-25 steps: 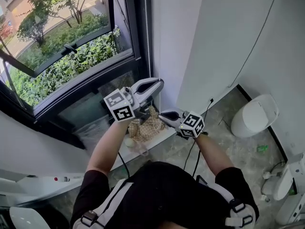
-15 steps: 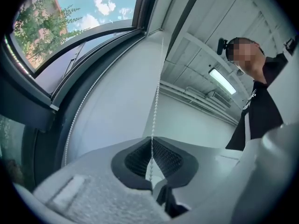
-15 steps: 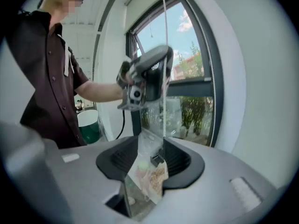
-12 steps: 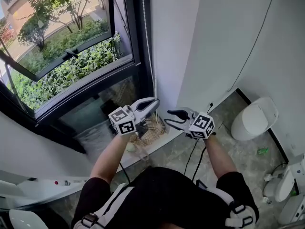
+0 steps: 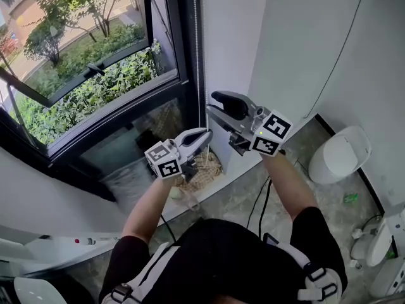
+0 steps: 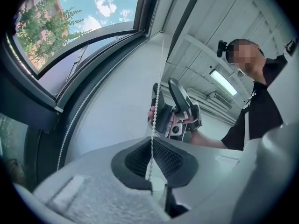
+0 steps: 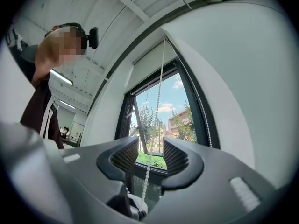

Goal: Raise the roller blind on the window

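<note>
A white bead chain [image 5: 195, 37] hangs beside the black window frame [image 5: 183, 56]. My left gripper [image 5: 206, 133] is shut on the bead chain [image 6: 156, 101], which runs down into the closed pads of this left gripper [image 6: 151, 148]. My right gripper [image 5: 211, 104] is above it, open. In the right gripper view the bead chain [image 7: 158, 101] hangs between the spread pads of the right gripper [image 7: 150, 155] without being pressed. These jaws have just opened wide and lately been closing a little. The pale blind [image 7: 152, 59] covers only the top of the window.
A second strand of the chain [image 7: 205, 120] runs along the frame. A wicker basket [image 5: 201, 168] sits on the floor below the grippers. A white bin [image 5: 338, 154] stands at the right, and a black cable [image 5: 261, 201] trails across the floor by the white wall [image 5: 297, 43].
The right gripper has let go, opened and risen from beside the left gripper to above it. The left gripper sank a little with the chain, then held still.
</note>
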Demonstrator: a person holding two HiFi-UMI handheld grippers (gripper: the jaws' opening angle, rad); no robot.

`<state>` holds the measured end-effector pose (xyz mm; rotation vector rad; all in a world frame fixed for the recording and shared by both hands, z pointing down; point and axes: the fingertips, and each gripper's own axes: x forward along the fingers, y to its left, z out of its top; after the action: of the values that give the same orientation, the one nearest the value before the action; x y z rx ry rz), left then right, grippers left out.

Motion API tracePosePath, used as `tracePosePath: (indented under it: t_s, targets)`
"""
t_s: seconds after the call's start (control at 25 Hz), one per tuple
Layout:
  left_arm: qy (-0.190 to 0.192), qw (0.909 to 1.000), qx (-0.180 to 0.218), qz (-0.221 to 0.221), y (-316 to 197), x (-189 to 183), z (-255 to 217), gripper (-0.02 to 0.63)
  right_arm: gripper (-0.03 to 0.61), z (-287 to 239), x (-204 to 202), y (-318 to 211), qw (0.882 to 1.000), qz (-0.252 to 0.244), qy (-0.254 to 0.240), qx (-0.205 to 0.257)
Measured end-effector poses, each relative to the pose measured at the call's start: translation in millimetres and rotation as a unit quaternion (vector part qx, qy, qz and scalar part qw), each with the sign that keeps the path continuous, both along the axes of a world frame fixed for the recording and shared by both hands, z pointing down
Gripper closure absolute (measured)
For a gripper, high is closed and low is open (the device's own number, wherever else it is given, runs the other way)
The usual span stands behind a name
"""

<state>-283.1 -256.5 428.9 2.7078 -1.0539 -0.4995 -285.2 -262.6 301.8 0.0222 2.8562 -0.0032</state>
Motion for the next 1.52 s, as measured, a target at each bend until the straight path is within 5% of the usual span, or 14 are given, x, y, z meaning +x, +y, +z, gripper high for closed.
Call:
tracePosePath:
  t_s: [0.36, 0.48, 0.88, 1.04, 1.16, 1.24, 1.28, 1.52]
  targets:
    - [-0.017, 0.9997, -0.005, -0.019, -5.3, -17.6, 3.2, 0.601, 0.494, -41.1, -30.3, -8.1, 0.997, -0.039, -0.056, -0.043]
    - [-0.013, 0.9998, -0.004, -0.016, -5.0, -17.9, 9.0, 0.601, 0.572, -36.8, -31.4, -11.8, 0.996, -0.036, -0.056, -0.06]
    - [-0.011, 0.9999, -0.007, -0.001, -12.1, -5.3, 18.2, 0.601, 0.569, -29.2, -18.6, -15.9, 0.998, 0.004, -0.059, 0.007]
    - [-0.097, 0.9916, -0.083, 0.019, -11.4, 11.6, 79.4, 0.601, 0.571, 31.7, -20.6, -13.0, 1.0, 0.0, 0.012, 0.012]
    - [-0.208, 0.9643, -0.155, 0.052, 3.7, 22.8, 153.6, 0.598, 0.571, 106.1, -17.2, -6.6, 0.996, -0.014, 0.09, -0.002]
    - [-0.227, 0.9546, -0.182, 0.062, 16.0, 21.2, 184.0, 0.563, 0.571, 127.5, -7.9, -12.7, 0.995, -0.004, 0.097, -0.028]
    - [-0.223, 0.9538, -0.191, 0.065, 21.2, 18.7, 191.3, 0.493, 0.571, 130.0, -4.0, -16.7, 0.995, 0.003, 0.094, -0.036]
    - [-0.166, 0.9766, -0.128, 0.05, 28.0, -4.9, 138.7, 0.451, 0.571, 127.1, 4.6, -15.5, 0.995, 0.011, 0.098, -0.026]
